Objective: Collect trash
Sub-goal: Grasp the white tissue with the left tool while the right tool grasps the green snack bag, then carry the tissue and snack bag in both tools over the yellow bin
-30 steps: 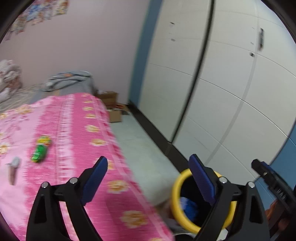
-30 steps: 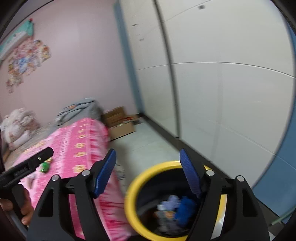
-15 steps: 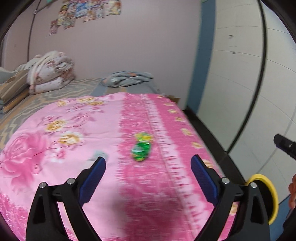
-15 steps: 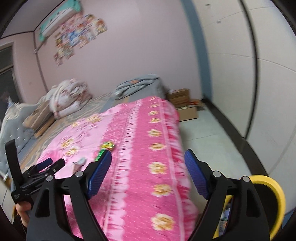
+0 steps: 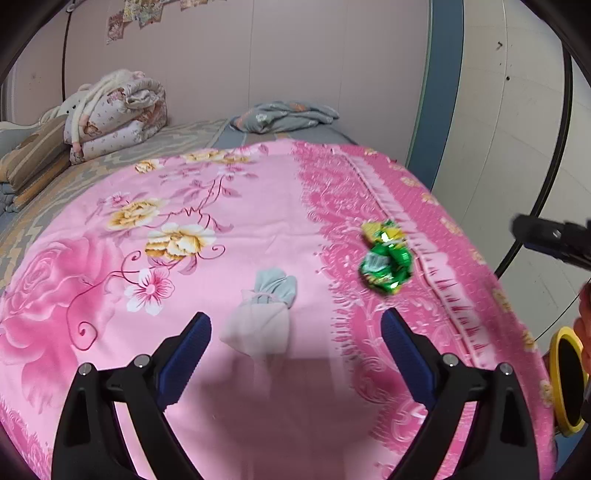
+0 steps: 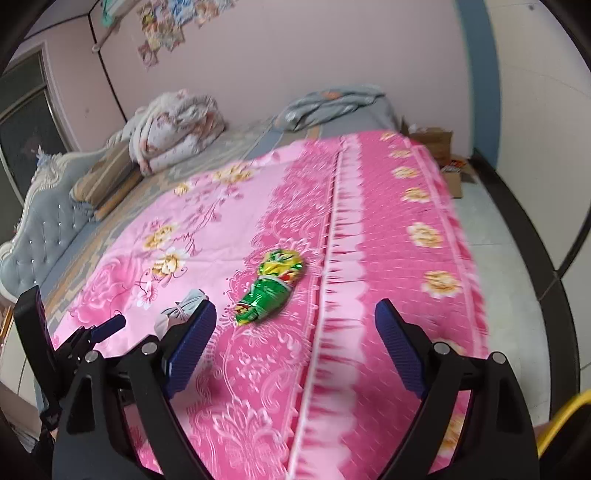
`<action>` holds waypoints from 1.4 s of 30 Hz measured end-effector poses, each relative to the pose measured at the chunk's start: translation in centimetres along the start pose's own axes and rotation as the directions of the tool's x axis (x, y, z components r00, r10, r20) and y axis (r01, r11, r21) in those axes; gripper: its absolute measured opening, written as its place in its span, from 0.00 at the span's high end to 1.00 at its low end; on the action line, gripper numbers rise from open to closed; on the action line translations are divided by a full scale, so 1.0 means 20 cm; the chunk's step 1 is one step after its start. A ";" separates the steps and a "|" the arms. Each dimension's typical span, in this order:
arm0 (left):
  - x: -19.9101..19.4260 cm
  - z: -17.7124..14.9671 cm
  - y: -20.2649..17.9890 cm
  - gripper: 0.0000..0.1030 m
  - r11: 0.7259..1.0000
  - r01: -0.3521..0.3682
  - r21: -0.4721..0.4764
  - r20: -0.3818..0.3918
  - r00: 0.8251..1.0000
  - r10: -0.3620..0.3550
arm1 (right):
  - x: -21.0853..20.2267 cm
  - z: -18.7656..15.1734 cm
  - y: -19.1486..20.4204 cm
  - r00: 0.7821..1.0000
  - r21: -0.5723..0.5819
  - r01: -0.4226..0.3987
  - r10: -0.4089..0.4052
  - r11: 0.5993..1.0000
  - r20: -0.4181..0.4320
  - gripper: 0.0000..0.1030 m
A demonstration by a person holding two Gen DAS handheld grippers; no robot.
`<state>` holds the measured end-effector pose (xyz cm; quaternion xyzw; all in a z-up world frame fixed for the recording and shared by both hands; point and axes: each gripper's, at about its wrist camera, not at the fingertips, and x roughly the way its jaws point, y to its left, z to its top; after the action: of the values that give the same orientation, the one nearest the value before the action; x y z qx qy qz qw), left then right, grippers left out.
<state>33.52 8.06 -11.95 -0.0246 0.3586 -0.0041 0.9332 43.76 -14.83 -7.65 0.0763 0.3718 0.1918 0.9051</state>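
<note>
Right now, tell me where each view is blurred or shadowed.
Left wrist: green wrapper smeared, a soft shadow on the pink bedspread near the fingers. Right wrist: bedspread edge streaked with motion blur, wrapper fairly sharp; fisheye bends walls in both.

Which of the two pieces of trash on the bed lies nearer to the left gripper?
The white tied bag, just ahead of the left gripper; the green wrapper lies farther right.

A home bedroom; bed under pink floral bedspread; folded quilts; pink walls with stickers
</note>
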 end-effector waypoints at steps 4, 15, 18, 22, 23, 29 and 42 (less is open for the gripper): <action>0.11 0.00 0.03 0.13 1.000 -0.003 0.005 -0.034 0.999 0.003 | 0.23 0.06 0.09 0.999 -0.020 -0.012 0.011 1.000 -0.052 0.17; 0.36 -0.03 0.10 0.24 0.995 0.069 -0.077 -0.139 0.987 -0.079 | 0.72 0.06 0.10 0.978 0.026 0.087 -0.080 0.996 -0.193 0.20; 0.39 -0.04 0.11 0.41 0.994 0.068 -0.087 -0.146 0.986 -0.081 | 0.78 0.03 0.07 0.971 0.034 0.107 -0.097 0.994 -0.217 0.36; 0.40 -0.05 0.13 0.68 0.991 0.075 -0.110 -0.137 0.986 -0.090 | 0.80 0.01 0.08 0.974 0.023 0.109 -0.102 0.994 -0.203 0.59; 0.40 -0.05 0.14 0.69 0.990 0.080 -0.118 -0.136 0.986 -0.096 | 0.80 0.01 0.07 0.974 0.027 0.109 -0.102 0.994 -0.202 0.59; 0.36 -0.04 0.15 0.75 0.990 0.080 -0.119 -0.105 0.990 -0.092 | 0.71 -0.01 0.07 0.981 0.057 0.078 -0.066 0.995 -0.184 0.62; -0.10 -0.04 0.02 0.76 0.992 0.103 -0.068 0.010 0.995 -0.102 | 0.06 -0.06 0.11 0.998 0.007 0.032 -0.032 0.999 -0.062 0.62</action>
<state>31.45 8.48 -11.25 -0.0749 0.3535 -0.0396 0.9316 43.01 -12.43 -8.66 0.0683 0.4014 0.1781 0.8958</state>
